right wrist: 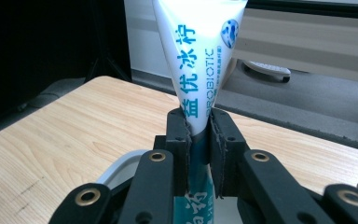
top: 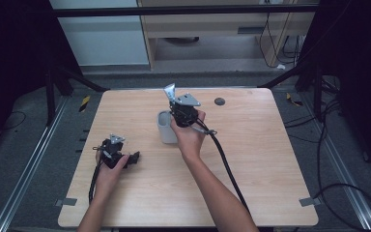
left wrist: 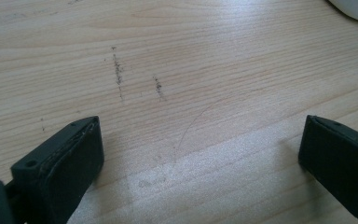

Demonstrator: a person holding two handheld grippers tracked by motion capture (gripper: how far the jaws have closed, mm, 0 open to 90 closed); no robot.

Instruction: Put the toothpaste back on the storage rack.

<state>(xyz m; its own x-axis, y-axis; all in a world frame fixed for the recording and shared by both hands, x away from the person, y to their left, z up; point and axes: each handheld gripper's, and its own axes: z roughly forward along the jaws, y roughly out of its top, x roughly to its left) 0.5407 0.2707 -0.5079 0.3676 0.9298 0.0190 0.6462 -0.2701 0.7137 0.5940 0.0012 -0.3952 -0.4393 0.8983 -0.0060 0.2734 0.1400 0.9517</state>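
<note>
The right gripper (right wrist: 198, 140) is clamped on a white toothpaste tube (right wrist: 200, 60), its two black jaws pinching the tube low on its tapering body, with the wide crimped end standing up past them and the narrower teal part running down between the jaws. In the high view the right gripper (top: 179, 112) sits just above and beside a grey cup (top: 166, 126) near the middle of the wooden table (top: 251, 159), and the tube's upper end (top: 169, 91) pokes up above the hand. The right gripper view shows the cup's pale rim (right wrist: 121, 168) directly under the jaws, so the tube looks lined up with the opening; whether its lower end is already inside the cup or touching the bottom I cannot tell. The left gripper (top: 133, 158) rests low at the table's left, well apart from the cup, its jaws standing wide with only bare wood between them. The step in hand looks like standing the tube in the cup. The next move probably calls for a straight descent that keeps the tube upright and centred over the opening, then a gentle opening of the jaws so the tube leans on the rim without tipping the light cup.
</note>
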